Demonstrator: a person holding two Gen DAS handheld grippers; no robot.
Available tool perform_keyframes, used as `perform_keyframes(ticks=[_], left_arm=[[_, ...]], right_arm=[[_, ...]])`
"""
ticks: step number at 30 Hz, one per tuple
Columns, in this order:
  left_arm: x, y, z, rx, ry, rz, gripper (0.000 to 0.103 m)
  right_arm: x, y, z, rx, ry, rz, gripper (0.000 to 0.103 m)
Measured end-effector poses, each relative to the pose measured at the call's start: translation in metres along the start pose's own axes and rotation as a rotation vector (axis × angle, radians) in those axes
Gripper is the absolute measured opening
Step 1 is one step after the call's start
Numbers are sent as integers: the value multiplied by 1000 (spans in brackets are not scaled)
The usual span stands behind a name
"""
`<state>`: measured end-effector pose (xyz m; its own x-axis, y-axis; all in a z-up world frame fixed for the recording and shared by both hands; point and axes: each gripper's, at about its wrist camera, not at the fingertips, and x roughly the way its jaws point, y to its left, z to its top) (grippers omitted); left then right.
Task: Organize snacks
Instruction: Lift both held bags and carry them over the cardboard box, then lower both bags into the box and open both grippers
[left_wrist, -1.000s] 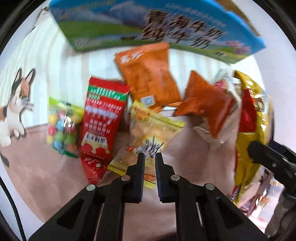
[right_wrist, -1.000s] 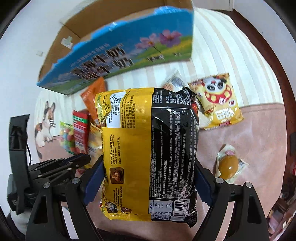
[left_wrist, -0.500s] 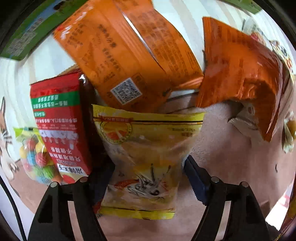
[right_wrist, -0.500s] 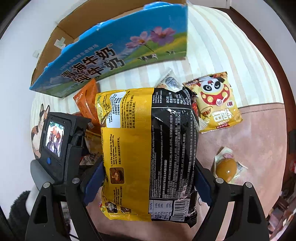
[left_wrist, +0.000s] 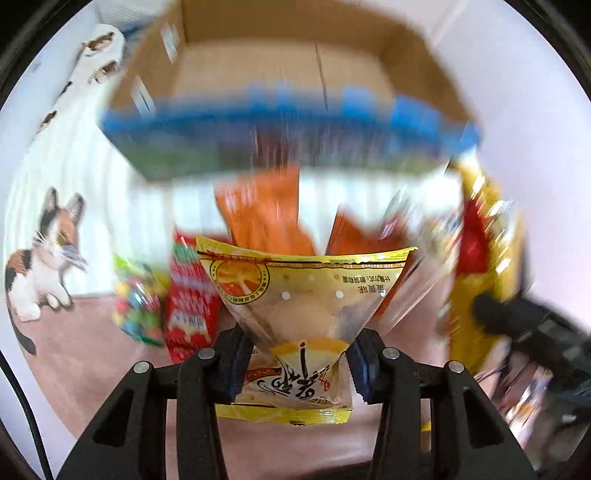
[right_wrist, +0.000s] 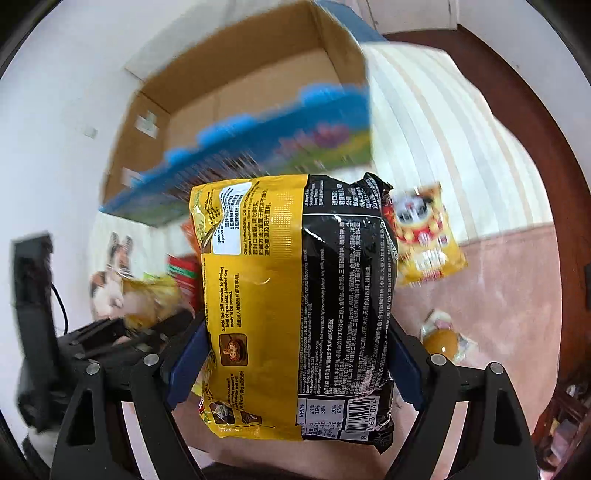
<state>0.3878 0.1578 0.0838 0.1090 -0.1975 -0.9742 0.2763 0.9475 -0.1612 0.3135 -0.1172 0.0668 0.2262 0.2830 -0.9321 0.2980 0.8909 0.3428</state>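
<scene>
Jaws of the left gripper (left_wrist: 295, 363) are closing on a yellow snack bag (left_wrist: 301, 325), squeezing its lower half from both sides, and the jaws of the right gripper (right_wrist: 295, 365) stand wide and hold a yellow and black noodle pack (right_wrist: 295, 314) by its two sides. Underneath is a soft cloth, pink (left_wrist: 96, 354) near the hands and white with pale stripes (right_wrist: 454, 147) farther off, with a cat picture (left_wrist: 40, 254) at the left edge and a pale wall behind. Both packs hang up off the cloth. The snack bag's long side runs away from the camera, its wide sealed top pointing at the cardboard box (left_wrist: 295, 85). The noodle pack also points its long side at the box, with the barcode end nearest the camera. From left to right on the cloth lie a bag of colored candy (left_wrist: 136, 306), a red pack (left_wrist: 192, 302), two orange packs (left_wrist: 266, 214), then a panda snack bag (right_wrist: 424, 236) and a small round snack in a clear wrapper (right_wrist: 443, 339). The open box stands at the back, and its blue printed front wall (left_wrist: 280, 140) rises between the held packs and the brown inside. The left wrist view is blurry.
</scene>
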Motion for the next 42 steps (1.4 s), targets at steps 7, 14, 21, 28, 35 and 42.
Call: perform_keyframes(ticks=[7, 14, 21, 28, 35, 42], left_arm=[[-76, -9, 93, -65, -148, -52, 43], [-72, 5, 209, -137, -122, -35, 43], [17, 16, 253, -143, -55, 31, 43], [79, 20, 268, -135, 7, 89, 43], [109, 35, 284, -111, -8, 106, 89], [104, 35, 277, -104, -31, 130, 89]], right_arm=[[-47, 39, 68, -63, -120, 60, 89], [-30, 74, 169, -151, -178, -23, 89], [33, 77, 248, -163, -112, -103, 89], [101, 62, 282, -164, -30, -163, 89], [130, 44, 297, -178, -3, -206, 98], [113, 39, 289, -167, -24, -200, 98]])
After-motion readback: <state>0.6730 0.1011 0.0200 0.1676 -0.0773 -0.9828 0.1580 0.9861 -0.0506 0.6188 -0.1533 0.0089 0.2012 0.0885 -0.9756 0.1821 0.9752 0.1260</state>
